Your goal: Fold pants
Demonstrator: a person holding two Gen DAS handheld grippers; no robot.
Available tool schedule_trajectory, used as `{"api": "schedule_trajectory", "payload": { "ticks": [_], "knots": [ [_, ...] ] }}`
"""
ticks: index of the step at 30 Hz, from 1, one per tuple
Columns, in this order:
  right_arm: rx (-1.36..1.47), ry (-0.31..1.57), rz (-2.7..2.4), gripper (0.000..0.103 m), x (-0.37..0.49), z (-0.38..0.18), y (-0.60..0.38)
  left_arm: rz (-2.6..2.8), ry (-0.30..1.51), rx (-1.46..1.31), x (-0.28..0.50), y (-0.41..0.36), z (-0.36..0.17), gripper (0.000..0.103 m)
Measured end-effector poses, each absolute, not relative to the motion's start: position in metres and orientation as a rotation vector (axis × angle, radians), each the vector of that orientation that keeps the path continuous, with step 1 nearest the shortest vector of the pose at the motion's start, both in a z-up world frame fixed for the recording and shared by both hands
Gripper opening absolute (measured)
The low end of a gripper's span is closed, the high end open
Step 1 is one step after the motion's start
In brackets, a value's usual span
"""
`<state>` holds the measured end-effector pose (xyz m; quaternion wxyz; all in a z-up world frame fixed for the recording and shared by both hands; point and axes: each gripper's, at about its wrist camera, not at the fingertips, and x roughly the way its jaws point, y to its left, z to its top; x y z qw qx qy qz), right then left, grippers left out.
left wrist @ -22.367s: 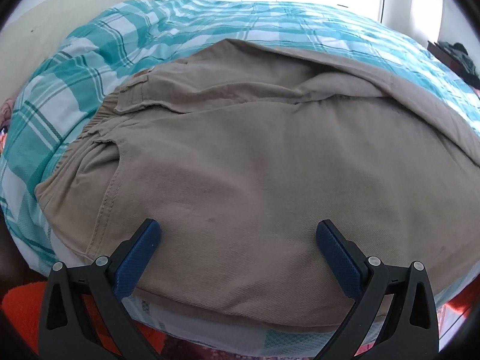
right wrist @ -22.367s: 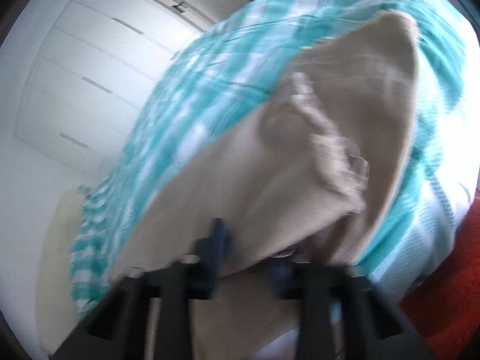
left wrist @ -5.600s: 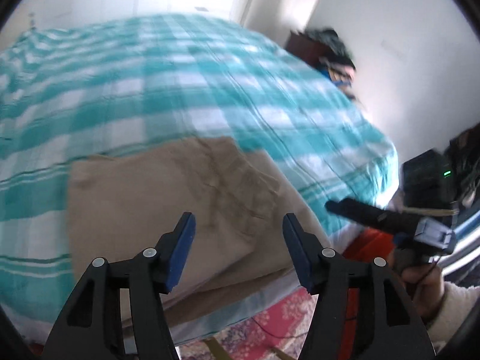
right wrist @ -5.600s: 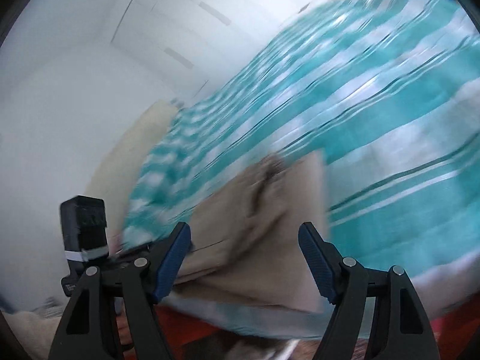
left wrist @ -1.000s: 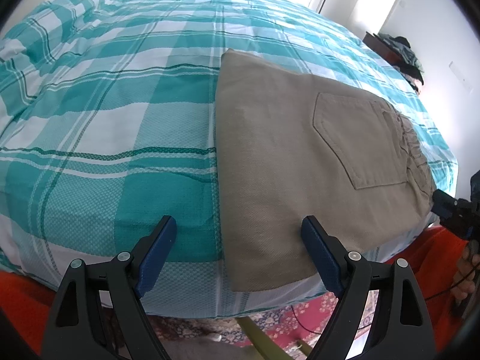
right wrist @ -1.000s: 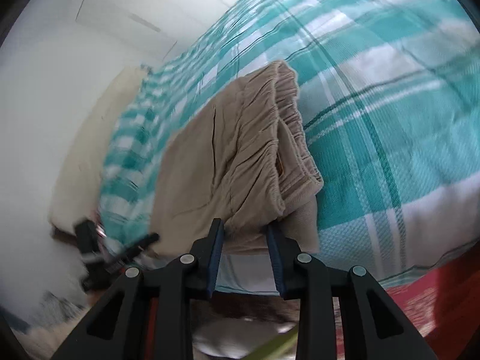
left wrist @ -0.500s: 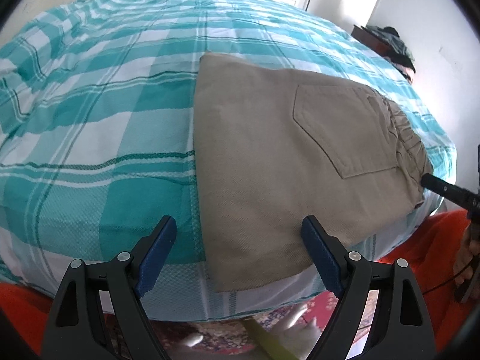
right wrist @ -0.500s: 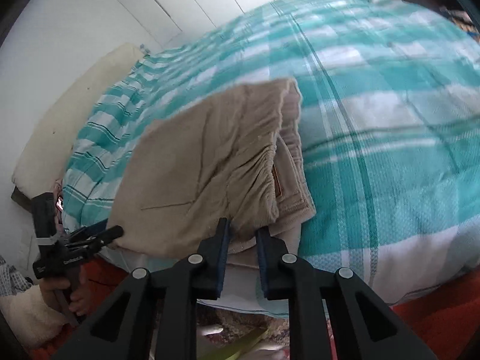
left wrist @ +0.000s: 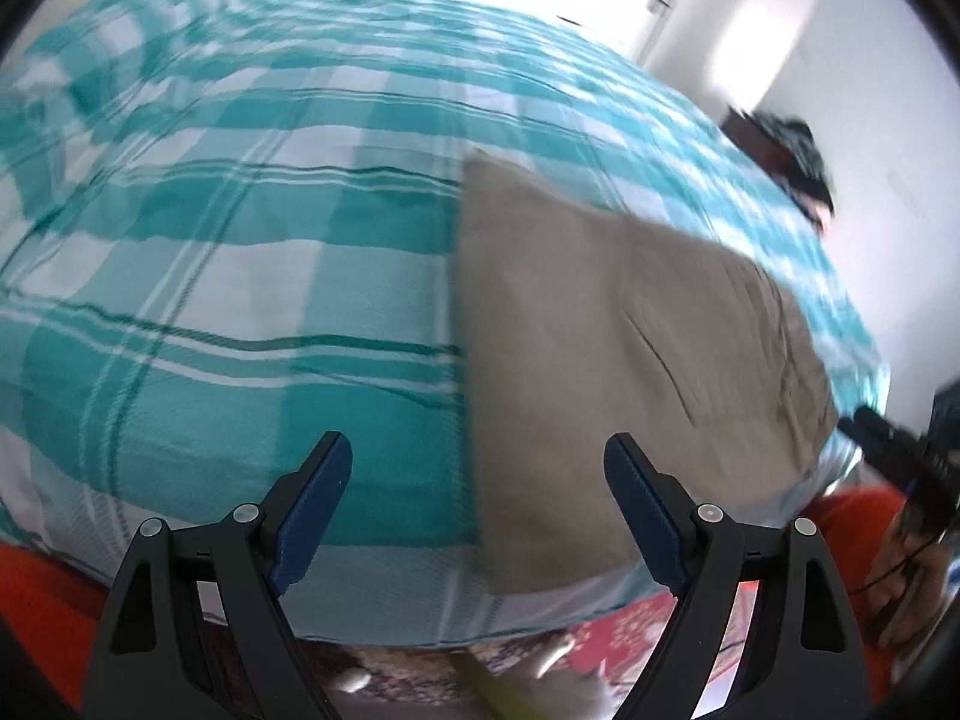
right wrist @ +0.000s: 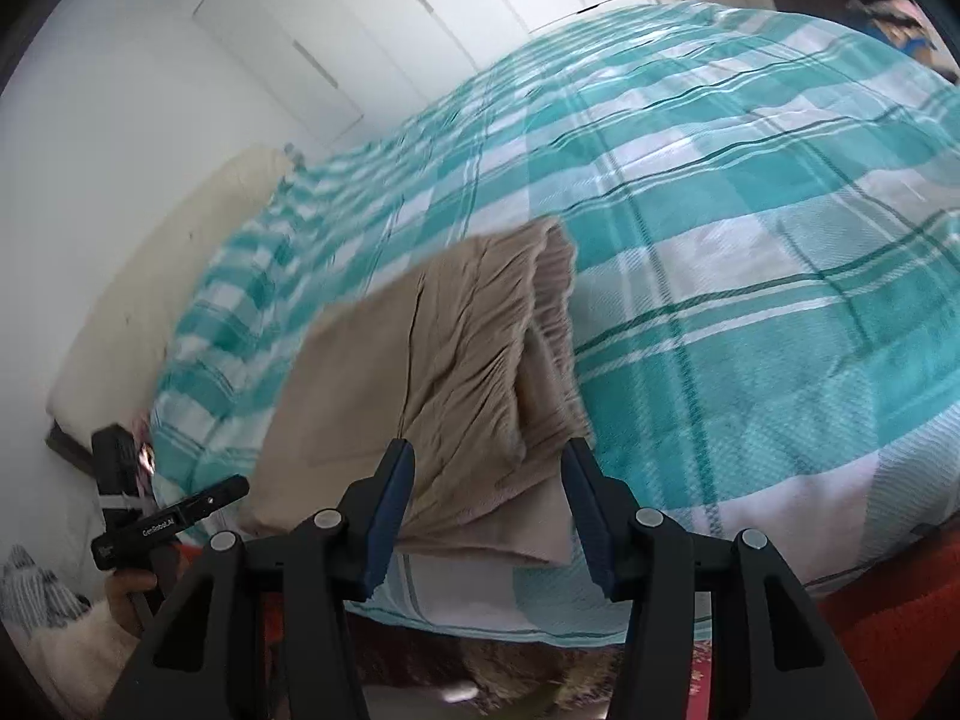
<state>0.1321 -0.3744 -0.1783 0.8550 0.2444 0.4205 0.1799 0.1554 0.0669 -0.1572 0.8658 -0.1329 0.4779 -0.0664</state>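
Grippers tilt downward over folded pants [right wrist: 456, 372]: left gripper [left wrist: 477, 510] wide open, right gripper [right wrist: 487, 510] just opening.

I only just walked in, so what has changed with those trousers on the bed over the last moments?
The right gripper had its jaws pinched on the waistband corner of the pants; they have just been opening and let go, the fabric still lying between them. The left gripper stayed open. The pants stayed folded on the bedspread.

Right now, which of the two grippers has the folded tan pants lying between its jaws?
The right gripper: the elastic waistband end of the folded tan pants lies between its parted jaws. The left gripper frames mostly teal plaid bedspread.
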Motion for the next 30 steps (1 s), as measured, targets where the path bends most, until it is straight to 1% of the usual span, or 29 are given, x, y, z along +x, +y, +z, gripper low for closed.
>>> {"api": "schedule_trajectory", "payload": {
  "ticks": [3, 6, 8, 10, 12, 13, 14, 15, 17, 20, 23, 25, 28, 29, 30],
  "knots": [
    [0.583, 0.863, 0.35, 0.052, 0.132, -0.178, -0.388, -0.089, 1.014, -0.356, 0.157, 0.092, -0.163, 0.087],
    [0.581, 0.834, 0.321, 0.052, 0.134, -0.166, -0.396, -0.062, 1.011, -0.411, 0.156, 0.108, -0.164, 0.087],
    [0.575, 0.79, 0.333, 0.052, 0.142, -0.135, -0.401, -0.052, 1.003, -0.421, 0.157, 0.113, -0.162, 0.087],
    [0.569, 0.687, 0.38, 0.052, 0.149, -0.091, -0.405, -0.046, 1.0, -0.421, 0.158, 0.115, -0.16, 0.087],
    [0.502, 0.603, 0.41, 0.063, 0.156, -0.046, -0.403, -0.057, 1.002, -0.433, 0.161, 0.116, -0.159, 0.087],
    [0.466, 0.595, 0.413, 0.076, 0.16, -0.034, -0.401, -0.068, 1.006, -0.445, 0.162, 0.115, -0.159, 0.087],
    [0.432, 0.611, 0.42, 0.083, 0.166, -0.028, -0.399, -0.08, 1.012, -0.458, 0.164, 0.116, -0.16, 0.087],
    [0.41, 0.638, 0.428, 0.084, 0.172, -0.029, -0.396, -0.095, 1.023, -0.474, 0.167, 0.115, -0.161, 0.087],
    [0.406, 0.737, 0.431, 0.084, 0.183, -0.052, -0.395, -0.124, 1.051, -0.497, 0.173, 0.114, -0.164, 0.087],
    [0.521, 0.941, 0.446, 0.083, 0.192, -0.124, -0.4, -0.185, 1.123, -0.52, 0.187, 0.107, -0.175, 0.087],
    [0.676, 1.089, 0.462, 0.083, 0.198, -0.188, -0.405, -0.23, 1.162, -0.528, 0.203, 0.097, -0.183, 0.087],
    [0.76, 1.13, 0.487, 0.083, 0.202, -0.214, -0.406, -0.294, 1.188, -0.555, 0.216, 0.086, -0.188, 0.088],
    [0.825, 1.158, 0.545, 0.083, 0.216, -0.232, -0.397, -0.418, 1.287, -0.591, 0.237, 0.064, -0.203, 0.093],
    [0.827, 1.179, 0.562, 0.08, 0.221, -0.235, -0.393, -0.404, 1.307, -0.562, 0.24, 0.057, -0.205, 0.091],
    [0.821, 1.204, 0.576, 0.074, 0.226, -0.238, -0.387, -0.359, 1.313, -0.502, 0.244, 0.048, -0.204, 0.076]
  ]
}}
